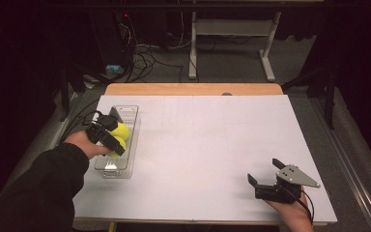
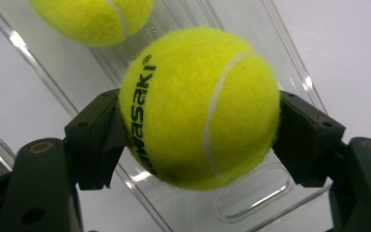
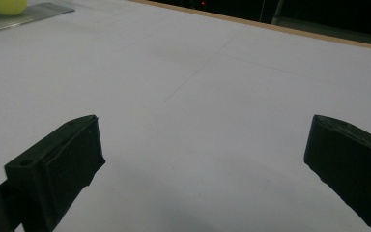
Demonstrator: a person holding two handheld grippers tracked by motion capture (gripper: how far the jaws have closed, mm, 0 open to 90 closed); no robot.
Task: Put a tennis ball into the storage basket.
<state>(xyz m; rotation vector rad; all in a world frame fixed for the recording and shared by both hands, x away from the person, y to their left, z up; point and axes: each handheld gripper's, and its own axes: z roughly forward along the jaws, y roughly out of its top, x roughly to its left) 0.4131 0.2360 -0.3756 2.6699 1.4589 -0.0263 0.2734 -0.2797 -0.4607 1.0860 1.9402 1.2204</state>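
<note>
Tennis ball (image 2: 198, 106) clamped across its middle in left gripper (image 1: 110, 137), over the clear plastic tray (image 1: 128, 140) beside a second ball (image 2: 94, 19). Light, springy, felt grips well; hold at the widest part. Right gripper (image 1: 266, 175) wide open, empty. Tray floor under the ball hidden

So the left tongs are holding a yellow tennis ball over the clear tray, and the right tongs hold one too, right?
Not quite. The right tongs hold nothing; the right gripper view shows them open over the bare table. The left tongs do grip a tennis ball over the clear tray.
</note>
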